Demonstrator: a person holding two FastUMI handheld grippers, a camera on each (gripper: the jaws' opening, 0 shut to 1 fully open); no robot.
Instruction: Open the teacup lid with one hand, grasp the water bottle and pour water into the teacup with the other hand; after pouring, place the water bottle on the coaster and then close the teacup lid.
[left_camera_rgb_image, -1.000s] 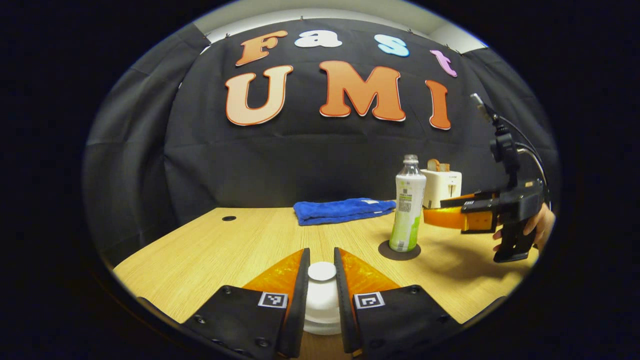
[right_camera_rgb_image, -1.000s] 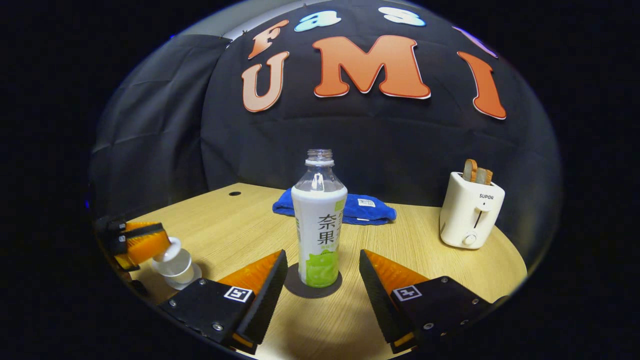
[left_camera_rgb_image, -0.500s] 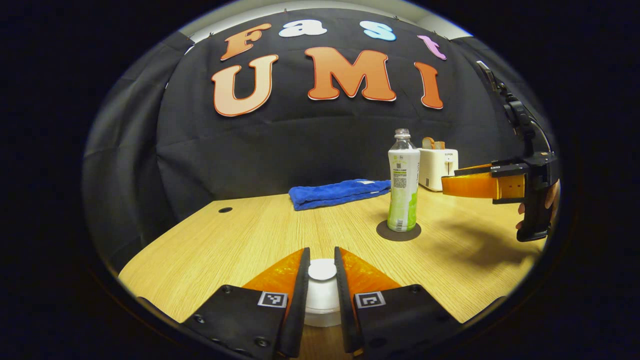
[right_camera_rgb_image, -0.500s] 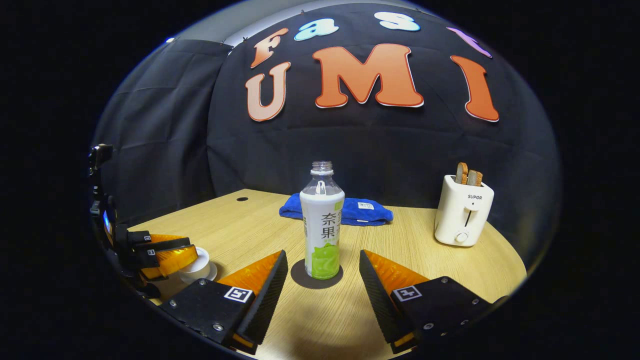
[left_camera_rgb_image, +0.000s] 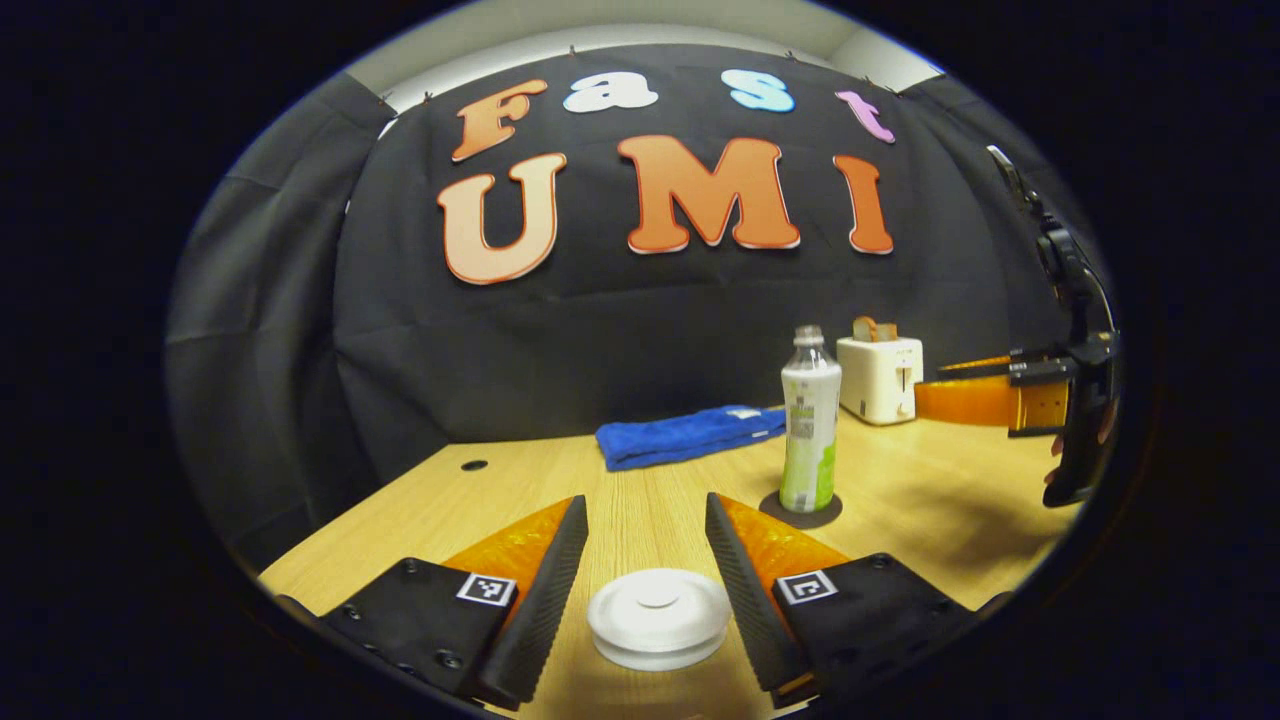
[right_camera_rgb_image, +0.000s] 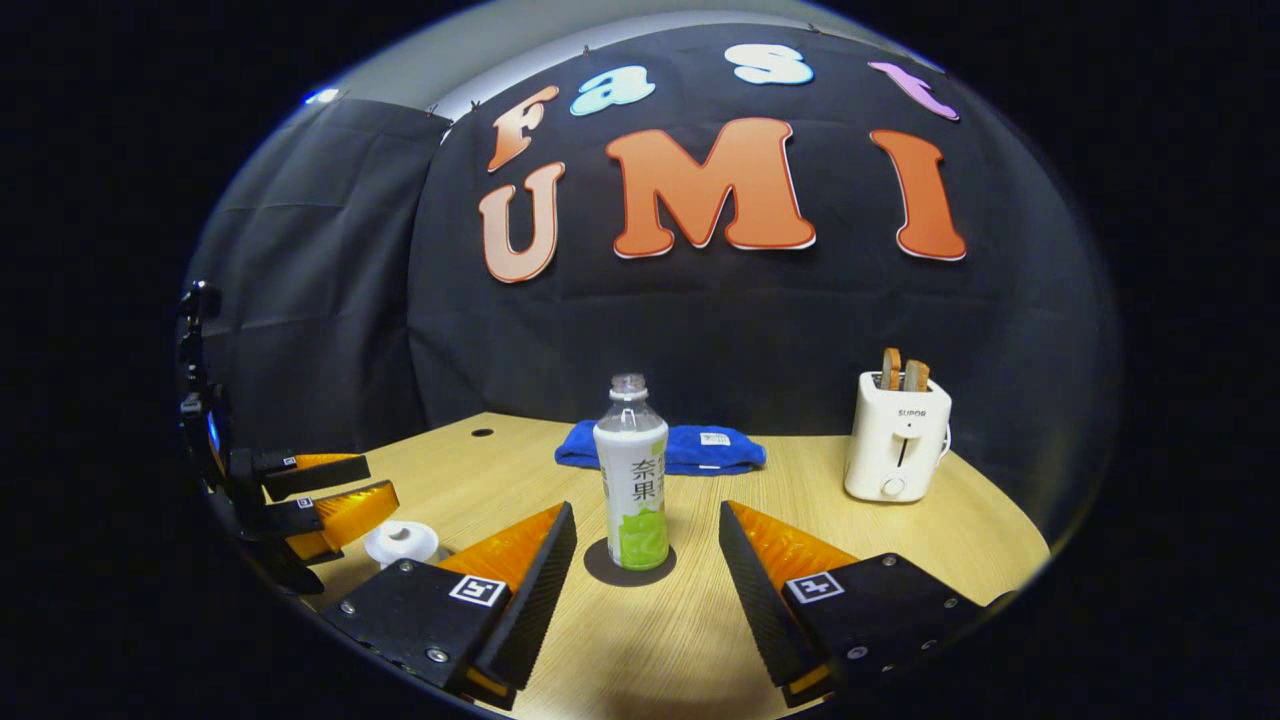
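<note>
The left gripper (left_camera_rgb_image: 640, 560), clamped on the round white teacup lid (left_camera_rgb_image: 658, 617) a moment ago, is now spreading wide around it, leaving the teacup closed and the right gripper (right_camera_rgb_image: 645, 575) hanging open short of the green-labelled plastic water bottle (right_camera_rgb_image: 632, 475) on its dark round coaster (right_camera_rgb_image: 630, 563).

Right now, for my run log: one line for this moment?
left hand-held gripper: open, astride closed teacup lid | right hand-held gripper: open | water bottle: upright on coaster
</note>
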